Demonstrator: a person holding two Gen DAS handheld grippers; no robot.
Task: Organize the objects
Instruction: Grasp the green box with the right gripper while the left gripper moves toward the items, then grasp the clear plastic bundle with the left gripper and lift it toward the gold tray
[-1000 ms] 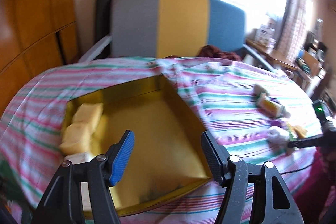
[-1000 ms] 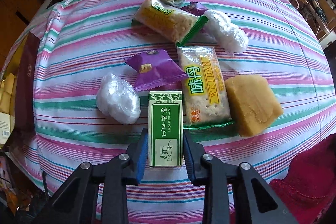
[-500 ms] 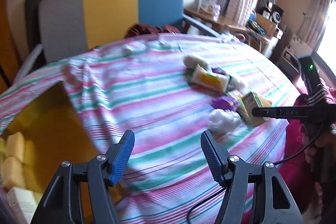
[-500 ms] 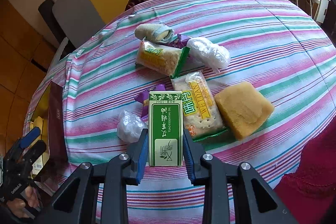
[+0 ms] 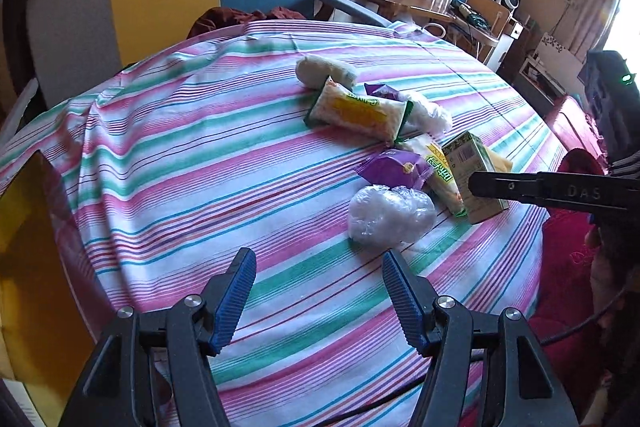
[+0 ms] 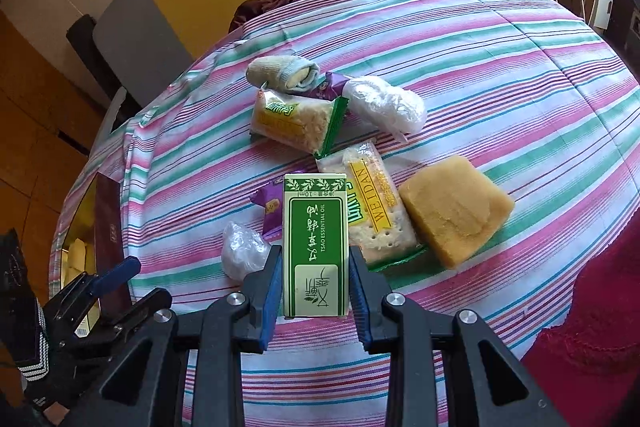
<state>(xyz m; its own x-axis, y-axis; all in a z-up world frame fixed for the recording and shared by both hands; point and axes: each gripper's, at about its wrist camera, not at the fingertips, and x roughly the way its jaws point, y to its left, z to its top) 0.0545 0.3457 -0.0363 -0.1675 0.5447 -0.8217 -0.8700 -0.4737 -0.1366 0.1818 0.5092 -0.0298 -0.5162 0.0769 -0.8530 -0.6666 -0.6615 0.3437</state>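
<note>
A: What is recorded at the right hand-held gripper [image 6: 314, 285]?

B: It is clenched on the green-and-white cardboard oil box [image 6: 314, 247], lifted clear of the striped table [image 6: 500, 67], presumably for sorting.

A: And the left hand-held gripper [image 5: 316, 297]?

B: Released, empty, held just short of the crumpled clear plastic bundle [image 5: 390, 215], judged its likely next pick.

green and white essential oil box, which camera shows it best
The right wrist view: the green and white cardboard essential oil box fills the centre, front label readable, clamped between the right hand-held gripper pads. The left wrist view shows only its side and top, small, partly hidden behind that gripper's black finger.
</note>
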